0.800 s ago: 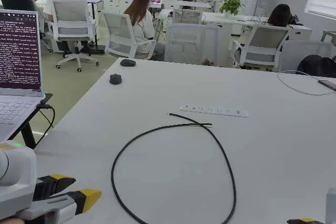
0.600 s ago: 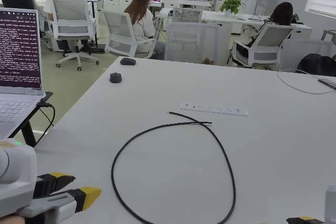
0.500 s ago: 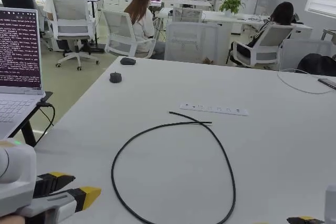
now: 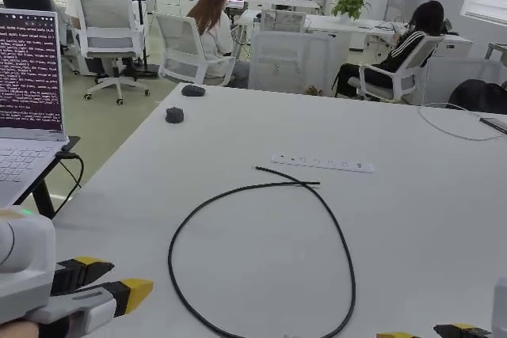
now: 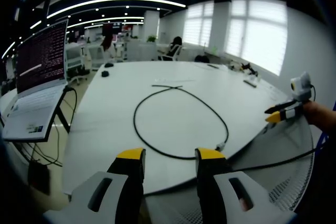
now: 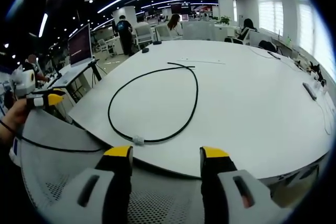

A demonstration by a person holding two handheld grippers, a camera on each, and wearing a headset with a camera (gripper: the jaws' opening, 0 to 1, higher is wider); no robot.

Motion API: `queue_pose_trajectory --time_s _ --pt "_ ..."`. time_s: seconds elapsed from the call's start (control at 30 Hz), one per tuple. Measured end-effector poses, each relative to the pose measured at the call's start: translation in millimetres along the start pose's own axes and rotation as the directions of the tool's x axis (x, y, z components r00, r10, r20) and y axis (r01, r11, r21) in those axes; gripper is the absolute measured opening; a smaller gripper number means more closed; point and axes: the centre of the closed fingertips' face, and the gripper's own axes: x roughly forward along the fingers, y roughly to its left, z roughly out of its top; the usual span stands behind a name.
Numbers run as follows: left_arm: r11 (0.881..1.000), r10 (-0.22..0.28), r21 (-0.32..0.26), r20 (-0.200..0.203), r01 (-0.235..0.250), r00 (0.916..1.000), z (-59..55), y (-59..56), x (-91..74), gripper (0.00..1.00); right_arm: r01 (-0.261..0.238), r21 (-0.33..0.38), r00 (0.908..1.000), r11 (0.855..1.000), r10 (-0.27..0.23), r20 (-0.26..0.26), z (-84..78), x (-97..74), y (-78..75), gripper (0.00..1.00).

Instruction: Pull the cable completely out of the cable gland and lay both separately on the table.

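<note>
A black cable (image 4: 230,191) lies in one big loop on the white table (image 4: 412,219), its two ends crossing at the far side. In the gripper views the cable (image 5: 157,90) (image 6: 195,93) runs through a small grey cable gland (image 5: 220,146) (image 6: 138,140) close to the table's near edge. My left gripper (image 5: 170,156) (image 4: 119,279) is open and holds nothing, below the near left edge of the table. My right gripper (image 6: 166,153) (image 4: 428,333) is open too, at the near right edge. Each also shows in the other's view: the right gripper (image 5: 281,114), the left gripper (image 6: 44,99).
An open laptop (image 4: 28,77) stands on a stand left of the table. A white power strip (image 4: 321,165) lies beyond the loop, with two dark mouse-like objects (image 4: 174,115) (image 4: 192,91) at the far left corner. Office chairs and seated people fill the room behind.
The cable has not moved. The head camera shifted slightly. A seated person at the back right has rolled leftward. More of the right gripper's yellow tips shows at the bottom edge.
</note>
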Motion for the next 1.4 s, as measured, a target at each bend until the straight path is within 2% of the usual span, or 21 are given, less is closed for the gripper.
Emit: queue_pose_trajectory --time_s 1.4 --pt "1.000 -0.006 0.021 -0.015 0.007 0.9999 -1.4 -1.7 4.1 0.40 -0.008 0.008 0.9998 1.000 0.008 -0.020 -2.9 0.7 0.8 0.53"
